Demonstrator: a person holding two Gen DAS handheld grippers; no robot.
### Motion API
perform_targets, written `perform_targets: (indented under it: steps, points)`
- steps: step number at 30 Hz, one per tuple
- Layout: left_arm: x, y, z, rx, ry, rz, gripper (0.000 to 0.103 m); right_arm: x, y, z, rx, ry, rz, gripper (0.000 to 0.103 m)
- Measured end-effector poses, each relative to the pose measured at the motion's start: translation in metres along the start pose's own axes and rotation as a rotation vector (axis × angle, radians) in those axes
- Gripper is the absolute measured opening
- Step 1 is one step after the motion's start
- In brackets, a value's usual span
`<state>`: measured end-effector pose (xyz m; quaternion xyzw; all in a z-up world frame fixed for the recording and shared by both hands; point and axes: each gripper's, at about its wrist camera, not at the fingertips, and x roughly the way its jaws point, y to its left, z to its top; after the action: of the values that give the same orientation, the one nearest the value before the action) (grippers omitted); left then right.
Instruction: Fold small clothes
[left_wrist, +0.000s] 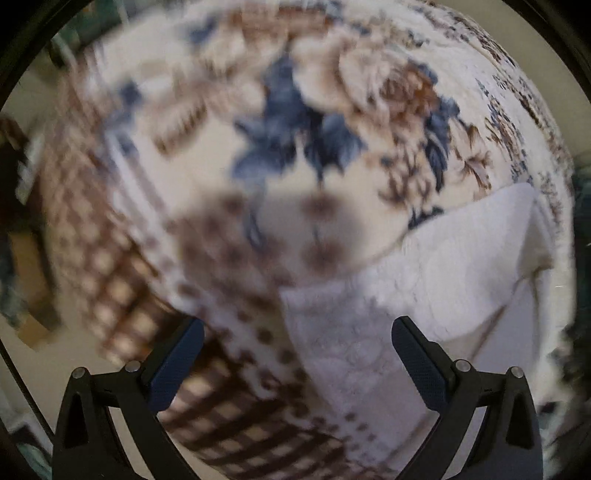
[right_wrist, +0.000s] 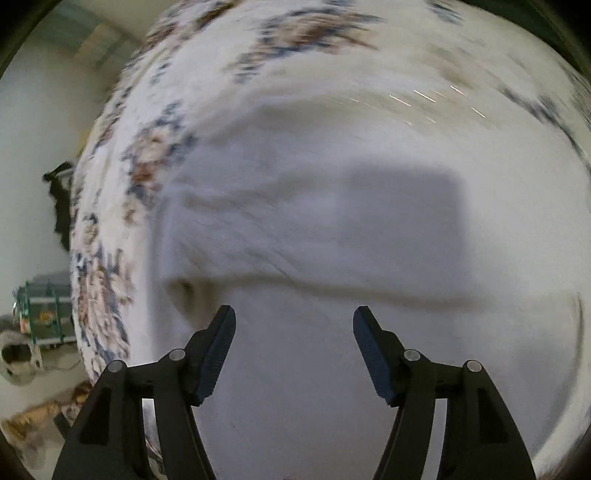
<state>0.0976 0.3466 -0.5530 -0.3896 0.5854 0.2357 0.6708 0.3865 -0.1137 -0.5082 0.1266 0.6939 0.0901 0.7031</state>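
Observation:
A white textured garment (left_wrist: 424, 291) lies on a flowered blanket (left_wrist: 295, 122) at the lower right of the blurred left wrist view. My left gripper (left_wrist: 297, 328) points down over its left edge, jaws wide apart, nothing between the pads. In the right wrist view the same white garment (right_wrist: 314, 229) fills most of the picture, with a fold line running across it above the fingertips. My right gripper (right_wrist: 294, 317) hangs open just above the cloth, and its pads grip nothing.
The blanket (right_wrist: 110, 280) has blue and brown flowers and a brown checked border (left_wrist: 122, 295). Beyond its left edge lies pale floor (right_wrist: 33, 147) with a green crate (right_wrist: 40, 310) and some dark clutter (right_wrist: 61, 206).

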Motion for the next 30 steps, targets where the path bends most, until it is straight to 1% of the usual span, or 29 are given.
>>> perform_targets:
  steps: [1, 2, 3, 4, 5, 6, 7, 9, 10, 11, 13, 14, 16, 18, 20, 21, 22, 23, 24, 25, 26, 27, 30]
  points:
    - [0.015, 0.002, -0.001, -0.02, 0.045, -0.061, 0.103, 0.002, -0.011, -0.008, 0.024, 0.012, 0.001, 0.068]
    - [0.025, 0.0, -0.002, -0.027, 0.073, -0.076, 0.099, 0.011, -0.024, -0.021, 0.057, 0.033, -0.013, 0.068]
    - [0.03, -0.003, -0.004, -0.024, 0.079, -0.08, 0.093, 0.017, -0.031, -0.028, 0.073, 0.049, -0.026, 0.068]
    - [0.033, -0.008, -0.005, -0.01, 0.064, -0.062, 0.083, 0.023, -0.038, -0.037, 0.085, 0.066, -0.04, 0.068]
    - [0.032, -0.018, -0.004, 0.024, 0.031, -0.014, 0.051, 0.029, -0.049, -0.048, 0.093, 0.089, -0.075, 0.068]
    - [0.029, -0.022, -0.004, 0.041, 0.019, -0.004, 0.013, 0.032, -0.052, -0.055, 0.092, 0.098, -0.111, 0.068]
    - [0.023, -0.027, -0.001, 0.053, 0.001, -0.011, 0.005, 0.036, -0.053, -0.062, 0.089, 0.105, -0.145, 0.068]
    - [0.0, -0.03, 0.007, 0.044, -0.067, -0.034, 0.005, 0.039, -0.05, -0.073, 0.074, 0.118, -0.196, 0.068]
    - [-0.013, -0.03, 0.014, 0.038, -0.104, -0.045, 0.004, 0.038, -0.047, -0.078, 0.057, 0.109, -0.22, 0.068]
    - [-0.026, -0.028, 0.024, 0.027, -0.139, -0.071, 0.004, 0.037, -0.042, -0.081, 0.037, 0.1, -0.243, 0.068]
    - [-0.046, -0.022, 0.045, -0.006, -0.198, -0.093, 0.004, 0.037, -0.033, -0.085, 0.0, 0.085, -0.276, 0.068]
    - [-0.056, -0.017, 0.06, -0.029, -0.227, -0.112, 0.004, 0.037, -0.028, -0.086, -0.009, 0.069, -0.273, 0.068]
    - [-0.068, -0.006, 0.09, -0.083, -0.285, -0.122, 0.004, 0.037, -0.02, -0.086, -0.017, 0.049, -0.265, 0.068]
    - [-0.071, 0.008, 0.114, -0.124, -0.33, -0.118, 0.005, 0.038, -0.015, -0.085, -0.011, 0.037, -0.249, 0.068]
    - [-0.067, 0.018, 0.137, -0.165, -0.344, -0.161, 0.009, 0.04, -0.012, -0.082, 0.002, 0.029, -0.243, 0.069]
    - [-0.063, 0.019, 0.143, -0.179, -0.337, -0.171, 0.01, 0.04, -0.011, -0.082, 0.008, 0.028, -0.24, 0.071]
    - [-0.058, 0.023, 0.147, -0.201, -0.32, -0.198, 0.01, 0.04, -0.011, -0.081, 0.013, 0.025, -0.234, 0.072]
    - [-0.053, 0.027, 0.147, -0.232, -0.299, -0.222, 0.019, 0.039, -0.011, -0.08, 0.013, 0.028, -0.229, 0.072]
    - [-0.05, 0.033, 0.143, -0.261, -0.286, -0.227, 0.035, 0.039, -0.011, -0.08, 0.016, 0.028, -0.222, 0.072]
    - [-0.046, 0.037, 0.138, -0.301, -0.282, -0.254, 0.042, 0.038, -0.012, -0.08, 0.018, 0.027, -0.213, 0.072]
    - [-0.043, 0.042, 0.131, -0.337, -0.28, -0.258, 0.058, 0.037, -0.012, -0.08, 0.017, 0.028, -0.208, 0.072]
    - [-0.044, 0.049, 0.125, -0.364, -0.277, -0.261, 0.063, 0.035, -0.014, -0.081, 0.015, 0.03, -0.205, 0.072]
    - [-0.037, 0.067, 0.101, -0.486, -0.268, -0.307, 0.065, 0.029, -0.018, -0.083, 0.022, 0.03, -0.192, 0.073]
